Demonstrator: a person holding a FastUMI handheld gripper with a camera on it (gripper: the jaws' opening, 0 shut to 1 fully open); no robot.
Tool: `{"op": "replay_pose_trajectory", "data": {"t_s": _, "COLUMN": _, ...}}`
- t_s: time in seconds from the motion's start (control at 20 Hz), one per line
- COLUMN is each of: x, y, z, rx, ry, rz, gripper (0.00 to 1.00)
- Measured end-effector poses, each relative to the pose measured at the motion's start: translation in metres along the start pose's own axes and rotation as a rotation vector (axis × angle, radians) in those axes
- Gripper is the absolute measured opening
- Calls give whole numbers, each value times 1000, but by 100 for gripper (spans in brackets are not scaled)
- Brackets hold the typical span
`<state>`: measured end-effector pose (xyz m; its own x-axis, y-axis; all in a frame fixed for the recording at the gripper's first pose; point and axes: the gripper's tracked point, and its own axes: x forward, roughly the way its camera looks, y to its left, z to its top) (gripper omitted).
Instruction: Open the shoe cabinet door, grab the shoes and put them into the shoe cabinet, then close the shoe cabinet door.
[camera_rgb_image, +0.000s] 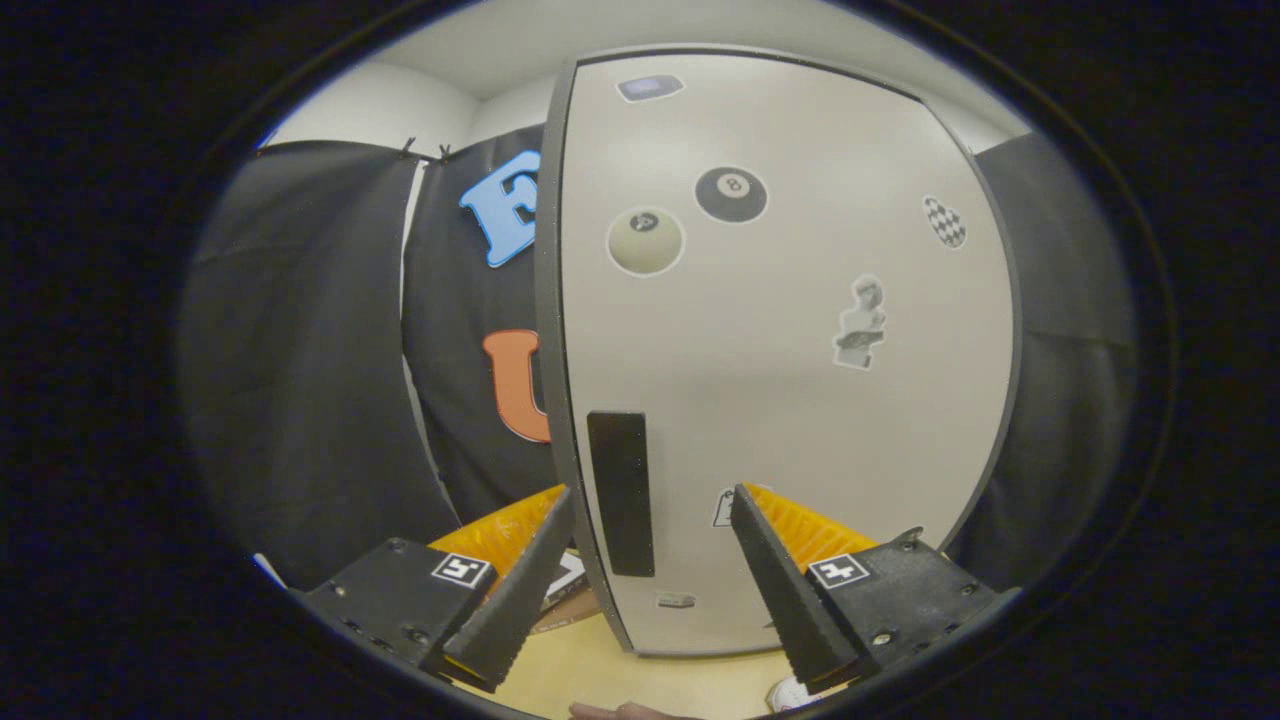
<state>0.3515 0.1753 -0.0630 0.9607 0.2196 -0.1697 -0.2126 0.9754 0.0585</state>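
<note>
Shoe cabinet door (780, 350) stood closed, dead ahead of the tool (652, 500), at 12 o'clock and filling most of the forward view. Flat, smooth pale panel with a dark edge band. A dark, upright rectangular handle (620, 492) sat near its left edge, between the two fingers and beyond their tips; whether it was raised or recessed could not be told.

Tool was spread wide, gripping nothing; the fingers were wedge-shaped with ridged inner faces.

Stickers on the door: black eight-ball (731, 194) at 12, pale ball (645, 241) just left of it, checkered oval (945, 221) at 2, small bust figure (861, 323) right of centre.

Light wooden floor (600, 670) lay under the fingers. A small white-and-red object (795, 692) sat at 5, too cut off to identify.
</note>
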Motion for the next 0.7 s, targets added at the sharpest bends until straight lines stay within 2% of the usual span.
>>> {"op": "replay_pose_trajectory", "data": {"t_s": 0.25, "x": 33, "y": 7, "z": -14, "rx": 4, "ry": 48, "rz": 6, "gripper": 94}}
{"op": "replay_pose_trajectory", "data": {"t_s": 0.35, "x": 37, "y": 5, "z": -14, "rx": 14, "ry": 34, "rz": -25, "gripper": 82}}
{"op": "replay_pose_trajectory", "data": {"t_s": 0.4, "x": 35, "y": 16, "z": -15, "rx": 20, "ry": 28, "rz": 13, "gripper": 71}}
{"op": "replay_pose_trajectory", "data": {"t_s": 0.55, "x": 39, "y": 17, "z": -16, "rx": -2, "ry": 7, "rz": -2, "gripper": 39}}
{"op": "replay_pose_trajectory", "data": {"t_s": 0.7, "x": 38, "y": 17, "z": -17, "rx": -42, "ry": 19, "rz": 3, "gripper": 34}}
